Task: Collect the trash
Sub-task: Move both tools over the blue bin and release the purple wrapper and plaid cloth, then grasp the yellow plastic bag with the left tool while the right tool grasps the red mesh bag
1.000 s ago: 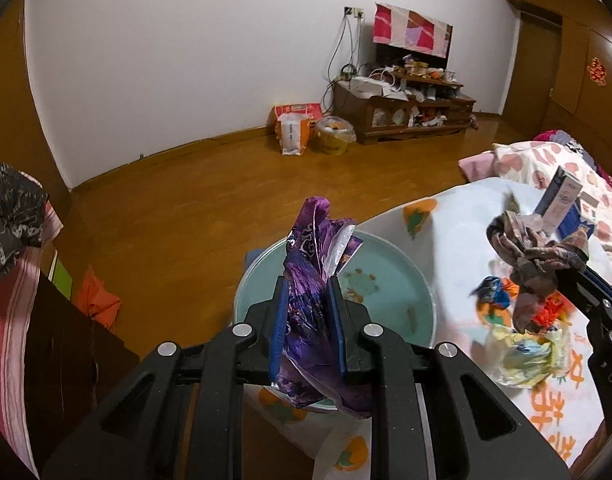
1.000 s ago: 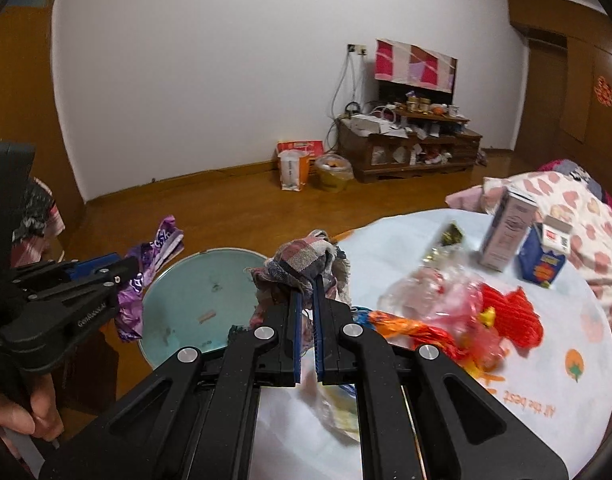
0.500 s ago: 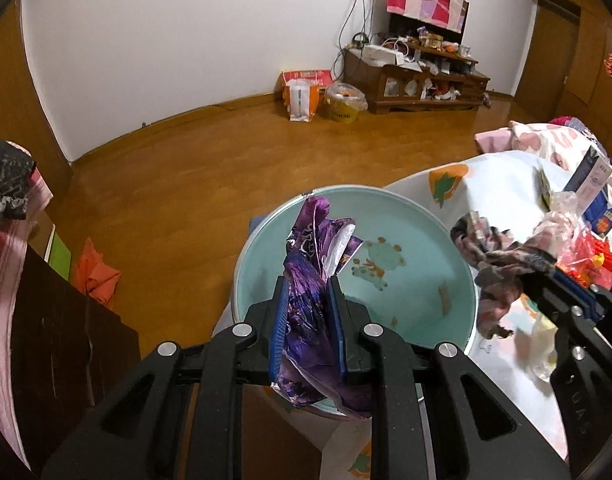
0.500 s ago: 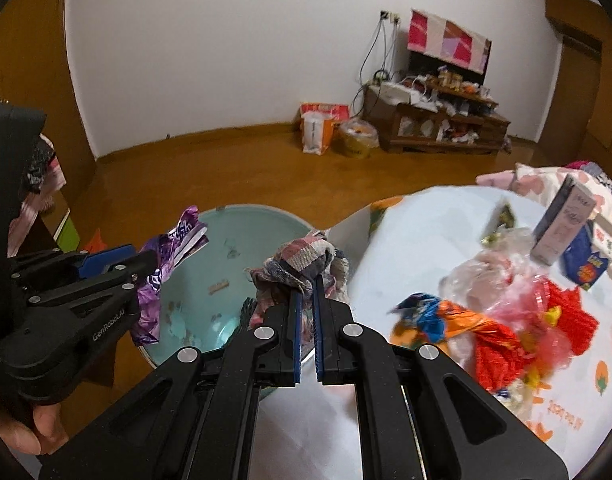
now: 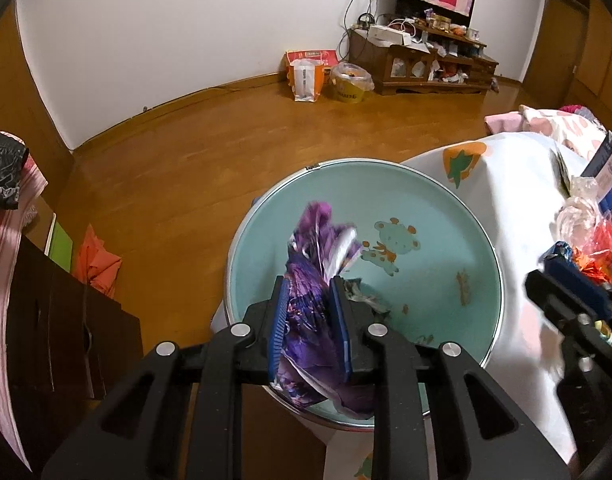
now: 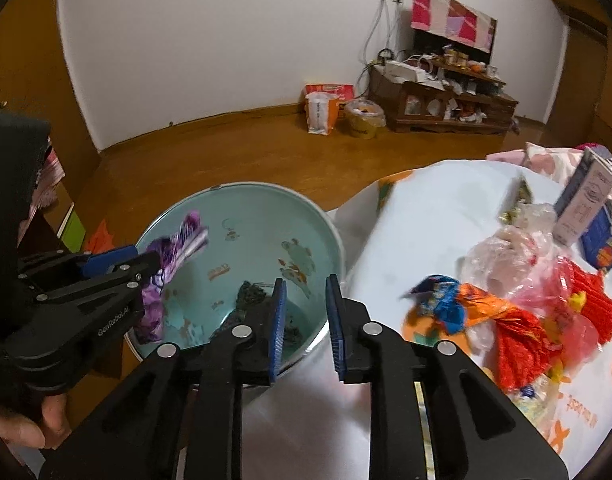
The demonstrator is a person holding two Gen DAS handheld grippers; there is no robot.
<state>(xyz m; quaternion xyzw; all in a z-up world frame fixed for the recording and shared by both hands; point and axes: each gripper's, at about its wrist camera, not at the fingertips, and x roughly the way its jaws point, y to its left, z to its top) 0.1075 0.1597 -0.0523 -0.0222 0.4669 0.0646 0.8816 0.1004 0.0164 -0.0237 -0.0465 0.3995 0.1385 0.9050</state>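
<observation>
The left gripper is clamped on a crumpled purple snack wrapper, its blue pads pressed against both sides of the foil, which juts up and spills out beneath the jaws. The wrapper hangs over the pale green basin, a round tub printed with cartoon animals. The right gripper has its jaws spread apart with nothing between its blue pads; it hovers over the basin's near rim, by the table edge. Below it, a dark crumpled cloth lies in the bottom of the basin. From the right wrist, the left gripper reaches in from the left with the wrapper pinched at its tip. More litter sits on the white printed tablecloth: an orange and blue wrapper, red netting, clear plastic bags and two small cartons.
</observation>
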